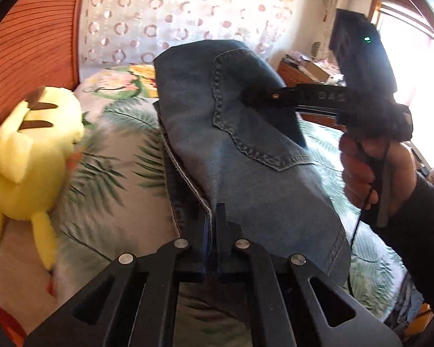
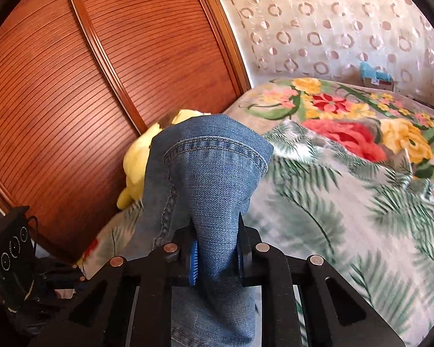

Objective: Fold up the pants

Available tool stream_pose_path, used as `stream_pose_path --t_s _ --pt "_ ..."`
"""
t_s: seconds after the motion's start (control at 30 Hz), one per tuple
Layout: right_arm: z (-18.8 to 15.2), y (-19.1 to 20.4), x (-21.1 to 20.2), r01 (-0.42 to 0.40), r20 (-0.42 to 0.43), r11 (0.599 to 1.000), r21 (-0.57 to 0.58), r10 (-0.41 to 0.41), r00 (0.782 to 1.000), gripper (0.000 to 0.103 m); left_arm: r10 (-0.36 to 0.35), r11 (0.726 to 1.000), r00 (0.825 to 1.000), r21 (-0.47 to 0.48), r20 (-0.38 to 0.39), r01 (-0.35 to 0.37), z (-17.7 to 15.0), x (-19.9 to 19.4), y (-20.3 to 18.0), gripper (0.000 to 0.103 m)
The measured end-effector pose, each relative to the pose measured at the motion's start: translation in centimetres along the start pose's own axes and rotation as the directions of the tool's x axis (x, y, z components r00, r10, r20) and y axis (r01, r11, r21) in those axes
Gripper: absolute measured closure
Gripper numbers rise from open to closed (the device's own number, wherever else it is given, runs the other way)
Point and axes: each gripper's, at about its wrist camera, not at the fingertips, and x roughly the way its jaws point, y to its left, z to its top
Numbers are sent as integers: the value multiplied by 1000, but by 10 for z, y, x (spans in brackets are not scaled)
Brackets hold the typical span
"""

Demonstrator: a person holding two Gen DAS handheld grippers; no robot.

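Bedroom setup: a bed with a leaf-and-flower print bedspread (image 2: pixel 347 202), a slatted wooden wardrobe door (image 2: pixel 101 57) on one side and a sheer curtain with ring shapes (image 1: pixel 173 14) behind it. A yellow plush toy (image 1: pixel 34 150) lies at the edge of the bed next to the wardrobe.

Writing-wise there's not much. The only thing I can read is "DAS" in pale letters on the black arm of the right gripper (image 1: pixel 256 98) as seen from the left wrist camera; the rest of the word is hidden behind the handle, so I honestly can't tell what it says in full. There's also a small green light on the black housing above it.

The pants (image 1: pixel 246 150) are blue jeans, held up off the bedspread between the two grippers. From the left camera you see a back pocket with its stitching facing up.

Left gripper (image 1: pixel 211 231): fingers pressed nearly together, pinching the thin folded edge of the denim. Right gripper (image 2: pixel 217 248): jaws a bit apart because there's a thick bunch of denim clamped between the blue pads (image 2: pixel 193 263), with a hemmed end of the jeans sticking up past the fingertips. A hand (image 1: pixel 367 173) in a dark sleeve grips the right tool's handle.
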Motion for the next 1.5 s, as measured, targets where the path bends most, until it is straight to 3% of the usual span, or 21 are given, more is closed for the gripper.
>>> stream_pose_path --t_s 0.4,0.53,0.6,0.7,0.77,0.83,1.0,1.13,1.37,1.5 --pt "45 8 110 -22 49 995 102 17 999 84 130 991 991 9 18 -130 44 9 81 99" --pt "49 0 142 17 44 991 131 -22 999 83 140 990 990 29 -13 -140 58 29 100 99" --pt "50 -5 157 61 11 989 137 -63 998 79 146 988 989 49 -29 -144 60 37 103 99" --pt "48 -15 174 112 -48 987 113 -107 993 62 143 988 989 56 -30 -141 61 40 106 99" --pt "51 -20 176 123 -54 989 87 -118 992 50 135 990 990 50 -29 -133 60 38 107 99" --pt "58 -21 172 154 -43 987 50 -152 988 47 134 990 991 51 -28 -133 58 38 107 99" --pt "73 -14 178 252 3 967 -44 -252 968 47 122 992 992 37 -27 -121 57 36 107 99" --pt "62 2 183 344 31 936 -78 -343 939 47 126 991 992 36 -29 -125 56 36 107 99" --pt "48 15 184 321 -8 943 -89 -323 946 47 143 989 989 35 -23 -142 59 30 101 98" --pt "45 14 153 295 11 953 -70 -295 955 47 158 986 987 47 -6 -158 61 21 93 98"
